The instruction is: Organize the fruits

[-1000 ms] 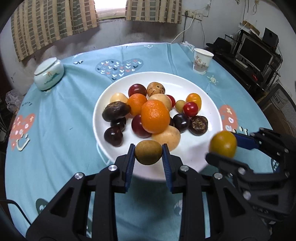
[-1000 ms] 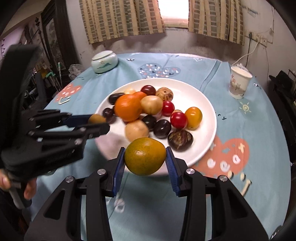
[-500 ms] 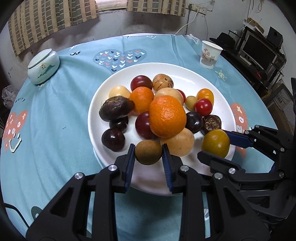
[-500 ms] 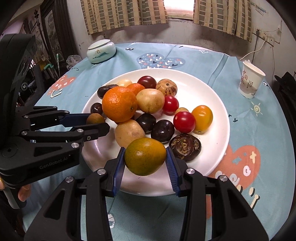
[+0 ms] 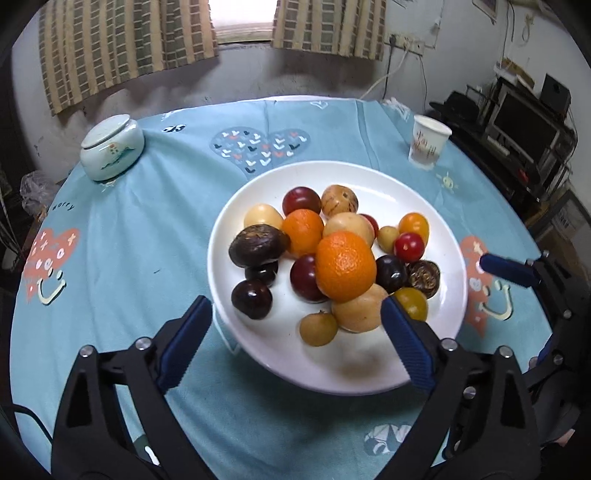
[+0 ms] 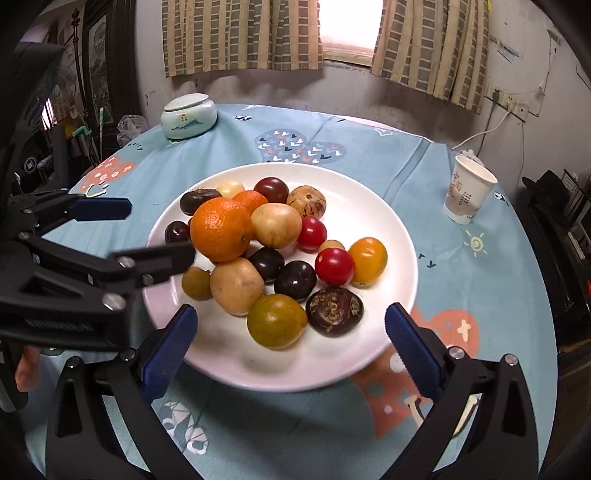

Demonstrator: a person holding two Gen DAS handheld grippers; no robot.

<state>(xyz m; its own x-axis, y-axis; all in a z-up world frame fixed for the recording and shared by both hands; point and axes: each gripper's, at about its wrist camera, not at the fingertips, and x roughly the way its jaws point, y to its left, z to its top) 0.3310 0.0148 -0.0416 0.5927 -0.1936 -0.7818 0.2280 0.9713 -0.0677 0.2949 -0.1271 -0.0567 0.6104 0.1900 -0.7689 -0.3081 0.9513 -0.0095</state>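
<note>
Now both grippers, L (image 5: 295,325) & R (image 6: 291,328), spread empty; small brown fruit (image 5: 318,328) & green-yellow citrus (image 6: 277,320) just dropped onto round white plate (image 5: 369,173)

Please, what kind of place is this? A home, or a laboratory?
Most likely a lived-in home room. A round table under a printed blue tablecloth carries a plate of fruit, a lidded ceramic jar and a paper cup; checked curtains frame the window.

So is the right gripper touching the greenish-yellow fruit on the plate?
Apart. In the right wrist view the right gripper stands wide open, and white plate shows between each blue pad and the greenish-yellow fruit.
</note>
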